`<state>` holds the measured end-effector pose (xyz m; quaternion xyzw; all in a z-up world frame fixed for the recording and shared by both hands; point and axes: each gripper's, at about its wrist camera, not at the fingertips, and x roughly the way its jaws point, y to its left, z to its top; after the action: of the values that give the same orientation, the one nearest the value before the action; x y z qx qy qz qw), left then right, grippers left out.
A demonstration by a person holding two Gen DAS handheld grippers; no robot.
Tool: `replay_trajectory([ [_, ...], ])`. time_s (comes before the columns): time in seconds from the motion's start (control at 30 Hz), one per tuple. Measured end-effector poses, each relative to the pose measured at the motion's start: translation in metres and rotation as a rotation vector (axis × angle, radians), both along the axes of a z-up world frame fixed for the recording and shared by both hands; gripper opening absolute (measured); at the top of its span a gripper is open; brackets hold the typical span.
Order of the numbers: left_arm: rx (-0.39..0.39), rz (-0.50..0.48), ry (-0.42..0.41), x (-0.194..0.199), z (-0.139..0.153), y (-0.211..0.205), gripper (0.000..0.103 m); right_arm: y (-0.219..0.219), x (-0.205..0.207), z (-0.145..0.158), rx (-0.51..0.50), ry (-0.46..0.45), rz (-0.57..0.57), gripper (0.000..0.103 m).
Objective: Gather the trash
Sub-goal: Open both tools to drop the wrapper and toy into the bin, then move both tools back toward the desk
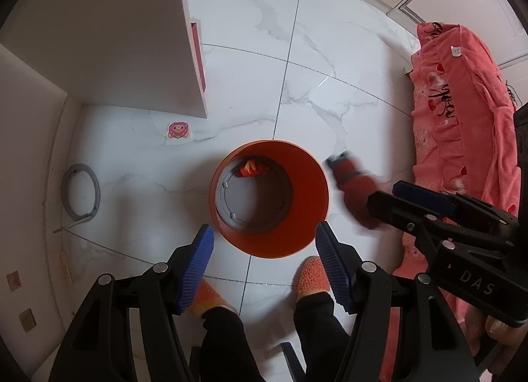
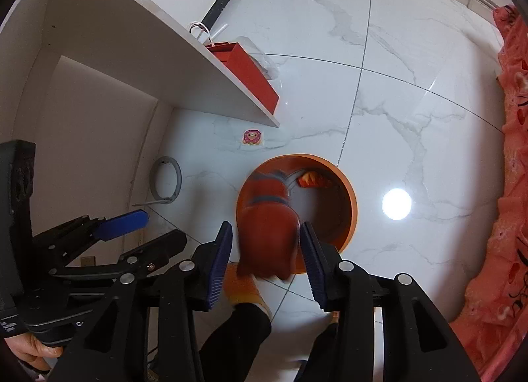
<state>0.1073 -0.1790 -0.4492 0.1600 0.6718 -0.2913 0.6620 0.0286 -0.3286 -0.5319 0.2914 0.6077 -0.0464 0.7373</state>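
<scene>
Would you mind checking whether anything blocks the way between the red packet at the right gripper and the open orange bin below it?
Nothing visible does. The red packet, blurred, sits between the right gripper's open jaws, directly above the mouth of the orange bin. The bin has no lid, and only one small red-yellow wrapper lies inside.

The bin (image 1: 269, 199) is orange outside, grey within, on white grey-veined marble floor (image 1: 330, 52). Beside the bin, a blurred red packet (image 2: 267, 233) has dark stripes; beyond it lies a pink cartoon sticker (image 1: 178, 130).
</scene>
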Motion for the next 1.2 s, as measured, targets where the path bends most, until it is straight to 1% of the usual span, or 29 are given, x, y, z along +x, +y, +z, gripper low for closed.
replay_trajectory([
  [0.03, 0.003, 0.004, 0.0, 0.001, 0.0, 0.002, 0.065, 0.001, 0.0, 0.002, -0.003, -0.003, -0.001, 0.05],
  [0.23, 0.004, 0.014, -0.009, 0.0, 0.009, 0.005, 0.065, 0.009, 0.001, 0.019, 0.005, -0.022, 0.015, 0.051],
  [0.37, -0.011, 0.006, -0.029, -0.002, 0.028, 0.007, 0.065, 0.013, -0.002, 0.045, -0.004, -0.048, 0.021, 0.051],
  [0.43, -0.02, 0.002, -0.045, -0.004, 0.039, 0.009, 0.065, 0.014, -0.005, 0.063, -0.013, -0.064, 0.03, 0.051],
  [0.53, -0.037, 0.003, -0.066, -0.006, 0.059, 0.012, 0.065, 0.015, -0.009, 0.088, -0.029, -0.085, 0.046, 0.051],
  [0.7, -0.043, -0.003, -0.112, -0.012, 0.09, 0.015, 0.065, 0.017, -0.015, 0.13, -0.07, -0.129, 0.069, 0.051],
  [0.83, -0.055, -0.001, -0.151, -0.018, 0.119, 0.018, 0.065, 0.016, -0.024, 0.163, -0.088, -0.159, 0.07, 0.051],
  [1.07, -0.092, 0.021, -0.231, -0.032, 0.18, 0.027, 0.065, 0.018, -0.042, 0.229, -0.095, -0.231, 0.085, 0.051],
  [1.13, -0.103, 0.031, -0.253, -0.034, 0.197, 0.03, 0.065, 0.018, -0.046, 0.253, -0.093, -0.264, 0.092, 0.051],
  [1.2, -0.114, 0.044, -0.292, -0.036, 0.218, 0.034, 0.065, 0.023, -0.049, 0.275, -0.091, -0.301, 0.103, 0.051],
])
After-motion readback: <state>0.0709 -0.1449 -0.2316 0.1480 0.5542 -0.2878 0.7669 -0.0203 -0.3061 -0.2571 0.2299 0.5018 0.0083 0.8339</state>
